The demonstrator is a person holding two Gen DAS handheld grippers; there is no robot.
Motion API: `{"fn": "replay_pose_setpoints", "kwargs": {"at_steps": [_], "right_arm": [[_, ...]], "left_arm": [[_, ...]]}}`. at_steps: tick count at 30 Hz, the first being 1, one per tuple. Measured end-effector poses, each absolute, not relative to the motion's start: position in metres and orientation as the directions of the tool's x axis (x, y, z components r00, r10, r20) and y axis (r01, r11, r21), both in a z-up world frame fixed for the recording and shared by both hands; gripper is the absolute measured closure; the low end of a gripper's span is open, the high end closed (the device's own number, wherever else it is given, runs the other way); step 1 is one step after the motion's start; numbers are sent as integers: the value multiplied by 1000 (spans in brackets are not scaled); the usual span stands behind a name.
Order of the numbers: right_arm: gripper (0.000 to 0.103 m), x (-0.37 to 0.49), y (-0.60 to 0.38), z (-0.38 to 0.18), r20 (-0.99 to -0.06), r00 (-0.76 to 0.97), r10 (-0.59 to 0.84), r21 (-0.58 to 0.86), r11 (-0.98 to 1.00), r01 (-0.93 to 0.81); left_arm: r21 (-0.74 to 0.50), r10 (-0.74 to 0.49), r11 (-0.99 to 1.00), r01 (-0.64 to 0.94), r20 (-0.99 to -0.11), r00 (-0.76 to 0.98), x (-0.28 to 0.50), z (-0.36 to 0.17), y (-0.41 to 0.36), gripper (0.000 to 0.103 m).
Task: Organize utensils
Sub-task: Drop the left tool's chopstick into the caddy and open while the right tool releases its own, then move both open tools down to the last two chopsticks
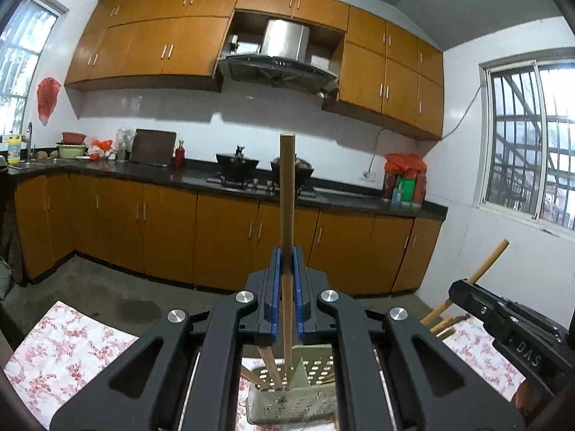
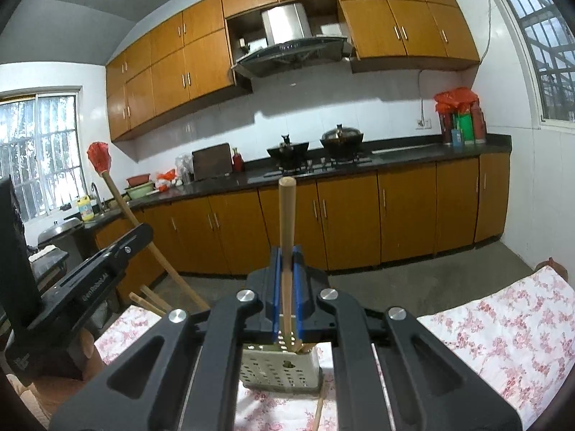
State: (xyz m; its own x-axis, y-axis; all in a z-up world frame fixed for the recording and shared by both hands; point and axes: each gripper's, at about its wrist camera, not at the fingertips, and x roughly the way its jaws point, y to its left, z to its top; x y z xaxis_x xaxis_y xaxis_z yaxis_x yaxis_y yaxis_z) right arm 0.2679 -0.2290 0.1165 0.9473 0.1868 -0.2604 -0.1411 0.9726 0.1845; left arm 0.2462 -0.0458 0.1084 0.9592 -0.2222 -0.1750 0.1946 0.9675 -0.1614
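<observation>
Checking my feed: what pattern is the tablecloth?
White with pink-red flowers; the tablecloth shows best in the right wrist view.

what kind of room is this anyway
A home kitchen, most likely: a gas hob with two dark pots sits under a range hood, wooden cabinets line the walls, and a sink with a tap occupies the counter's corner.

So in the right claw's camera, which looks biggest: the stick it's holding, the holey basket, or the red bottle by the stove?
1. Holey basket, though it sits nearest the camera.
2. Stick, long but thin, also close up.
3. Red bottle, tiny because it is far away.
</observation>
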Motion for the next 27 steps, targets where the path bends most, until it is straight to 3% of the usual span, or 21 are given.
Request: {"fn": "replay_pose_setpoints", "kwargs": {"at_steps": [6, 10, 19, 24, 27], "right_arm": [[92, 265, -224, 111, -271, 945, 185, 179, 974, -139], [88, 263, -224, 115, -265, 948, 177, 176, 975, -133], [78, 217, -244, 122, -235, 963, 132, 168, 981, -93], [73, 196, -267, 94, -296, 951, 90, 191, 981, -33], [69, 192, -278, 52, -406, 912, 64, 197, 980, 19]], "left_arm": [[-165, -221, 968, 190, -197, 955, 243, 111, -40, 93], [-163, -210, 970, 180, -189, 959, 237, 118, -33, 73], [-157, -170, 978, 140, -197, 966, 207, 130, -12, 65], [-147, -119, 986, 84, -244, 962, 182, 115, 9, 56], [-116, -72, 993, 38, -304, 950, 172, 91, 19, 53]]}}
